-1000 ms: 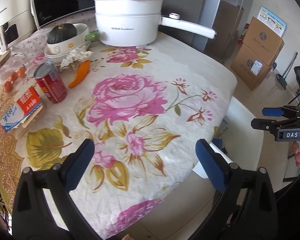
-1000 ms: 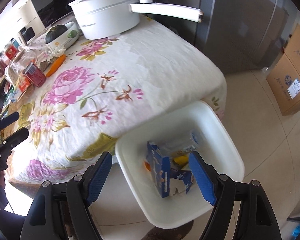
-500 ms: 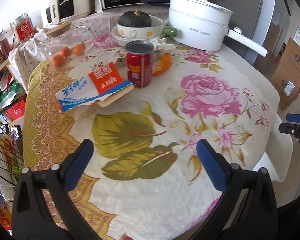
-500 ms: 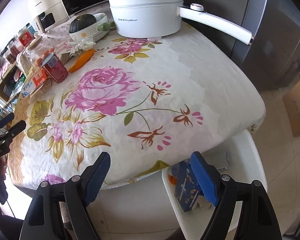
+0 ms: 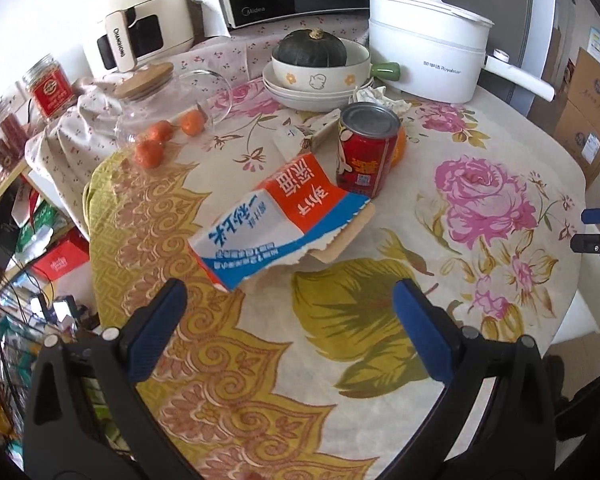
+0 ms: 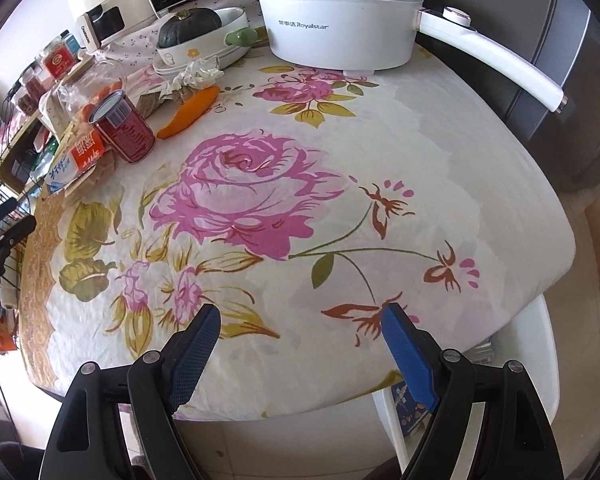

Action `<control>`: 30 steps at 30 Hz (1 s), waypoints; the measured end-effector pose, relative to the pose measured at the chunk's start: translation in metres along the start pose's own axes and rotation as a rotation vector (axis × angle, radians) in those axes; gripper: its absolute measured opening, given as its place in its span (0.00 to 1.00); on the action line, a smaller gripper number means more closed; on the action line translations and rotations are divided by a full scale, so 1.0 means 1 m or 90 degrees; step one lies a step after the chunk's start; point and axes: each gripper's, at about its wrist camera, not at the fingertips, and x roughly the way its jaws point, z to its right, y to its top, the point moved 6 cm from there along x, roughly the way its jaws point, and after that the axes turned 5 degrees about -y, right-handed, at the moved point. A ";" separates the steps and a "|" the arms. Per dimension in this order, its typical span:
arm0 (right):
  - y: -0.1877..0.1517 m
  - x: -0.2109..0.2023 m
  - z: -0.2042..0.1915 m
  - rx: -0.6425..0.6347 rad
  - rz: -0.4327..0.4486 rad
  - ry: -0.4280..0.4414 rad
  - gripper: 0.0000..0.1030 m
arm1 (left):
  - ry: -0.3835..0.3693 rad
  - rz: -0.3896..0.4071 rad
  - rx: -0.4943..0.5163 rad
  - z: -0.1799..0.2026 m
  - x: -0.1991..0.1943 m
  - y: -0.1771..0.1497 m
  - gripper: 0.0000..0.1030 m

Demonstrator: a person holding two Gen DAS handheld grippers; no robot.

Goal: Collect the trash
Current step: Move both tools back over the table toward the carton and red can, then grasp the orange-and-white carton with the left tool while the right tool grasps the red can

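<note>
Plainly the torn carton (image 5: 284, 220) lies on the surface just ahead of the left gripper (image 5: 288, 320), jaws apart and empty, its long axis slanting across them; the right gripper (image 6: 300, 352), equally agape, sits far off.

Left tool (image 5: 286, 322) angled steeply downward, blue-padded fingers (image 5: 158, 326) spread wide, nothing between them. Right tool (image 6: 300, 350) pitched more steeply down, its blue pads (image 6: 410, 360) likewise well apart and empty. Each visible at the edge of the other's view: right tool far right, left tool far left, both apart.
</note>
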 end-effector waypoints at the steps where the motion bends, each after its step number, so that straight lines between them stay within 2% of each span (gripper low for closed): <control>1: 0.001 0.002 -0.002 -0.004 -0.002 0.000 0.82 | -0.007 -0.002 0.007 -0.003 0.003 0.004 0.99; 7: 0.003 0.010 -0.004 -0.022 -0.012 -0.004 0.82 | -0.064 -0.038 0.039 -0.015 0.038 0.028 0.99; 11: 0.002 0.015 -0.004 -0.032 -0.020 -0.008 0.82 | -0.093 -0.062 0.005 -0.026 0.063 0.031 0.99; 13: 0.001 0.017 -0.005 -0.034 -0.023 -0.008 0.82 | -0.092 -0.072 -0.008 -0.030 0.072 0.028 0.97; 16: 0.000 0.019 -0.006 -0.035 -0.027 -0.009 0.82 | -0.097 -0.080 -0.029 -0.033 0.084 0.021 0.84; 18: -0.001 0.021 -0.007 -0.036 -0.031 -0.010 0.82 | -0.119 -0.079 -0.053 -0.034 0.087 0.014 0.64; 19: -0.001 0.022 -0.008 -0.036 -0.032 -0.010 0.82 | -0.127 -0.079 -0.063 -0.035 0.087 0.011 0.60; 23: -0.001 0.024 -0.013 -0.036 -0.035 -0.009 0.82 | -0.142 -0.042 -0.113 -0.037 0.078 0.003 0.50; 27: -0.003 0.019 -0.019 -0.036 -0.030 -0.005 0.82 | -0.154 -0.040 -0.170 -0.038 0.065 -0.009 0.41; 30: -0.005 0.015 -0.025 -0.038 -0.024 -0.002 0.82 | -0.151 -0.031 -0.198 -0.034 0.052 -0.020 0.38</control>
